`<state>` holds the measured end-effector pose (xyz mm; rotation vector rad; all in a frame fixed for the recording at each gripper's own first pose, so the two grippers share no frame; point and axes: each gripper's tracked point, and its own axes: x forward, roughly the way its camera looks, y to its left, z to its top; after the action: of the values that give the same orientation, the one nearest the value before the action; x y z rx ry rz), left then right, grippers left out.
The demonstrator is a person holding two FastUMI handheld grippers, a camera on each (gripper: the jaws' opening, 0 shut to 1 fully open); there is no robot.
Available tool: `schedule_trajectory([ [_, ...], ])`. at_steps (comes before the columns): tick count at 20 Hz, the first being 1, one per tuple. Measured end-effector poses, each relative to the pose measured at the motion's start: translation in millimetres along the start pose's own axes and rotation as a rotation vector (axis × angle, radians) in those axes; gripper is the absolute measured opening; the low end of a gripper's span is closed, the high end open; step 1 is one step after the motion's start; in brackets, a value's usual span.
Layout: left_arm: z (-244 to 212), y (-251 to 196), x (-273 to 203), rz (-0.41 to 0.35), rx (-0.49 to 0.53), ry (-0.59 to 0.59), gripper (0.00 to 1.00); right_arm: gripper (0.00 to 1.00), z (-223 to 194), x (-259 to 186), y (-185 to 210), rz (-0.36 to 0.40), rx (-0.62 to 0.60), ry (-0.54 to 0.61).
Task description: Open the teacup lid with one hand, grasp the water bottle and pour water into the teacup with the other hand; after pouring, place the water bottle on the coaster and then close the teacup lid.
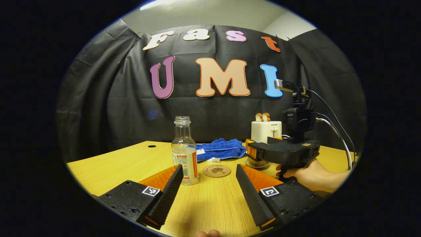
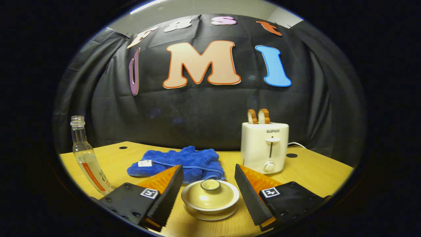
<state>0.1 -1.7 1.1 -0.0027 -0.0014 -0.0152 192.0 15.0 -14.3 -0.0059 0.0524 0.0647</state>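
On the table, both grippers gape wide: right gripper [image 2: 209,191] straddles the lidded teacup [image 2: 210,199], left gripper [image 1: 209,192] faces the water bottle [image 1: 185,153], teacup mostly hidden there.

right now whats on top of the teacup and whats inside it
A lid with a small round knob sits on the teacup, between the open right gripper fingers. The lid covers the inside, so its contents cannot be seen.

The counter [image 2: 312,171] is pale wood with small round holes near its back edge. The blue towel [image 2: 177,163] lies crumpled mid-counter. Right of the towel stands a white toaster [image 2: 264,146]; in front of it sits the lidded teacup [image 2: 210,196]; left of it stands the uncapped water bottle [image 1: 185,154], with the round coaster [image 1: 216,170] just beside the bottle.
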Motion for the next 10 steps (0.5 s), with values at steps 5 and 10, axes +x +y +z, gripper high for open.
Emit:
schedule_trajectory([
  [5,0,0,0,0.0,0.0,0.0,0.94,0.83,-10,18,4,0.026,-0.005,0.07],
  [10,0,0,0,0.0,0.0,0.0,0.94,0.75,-14,21,5,0.027,-0.005,0.105],
])
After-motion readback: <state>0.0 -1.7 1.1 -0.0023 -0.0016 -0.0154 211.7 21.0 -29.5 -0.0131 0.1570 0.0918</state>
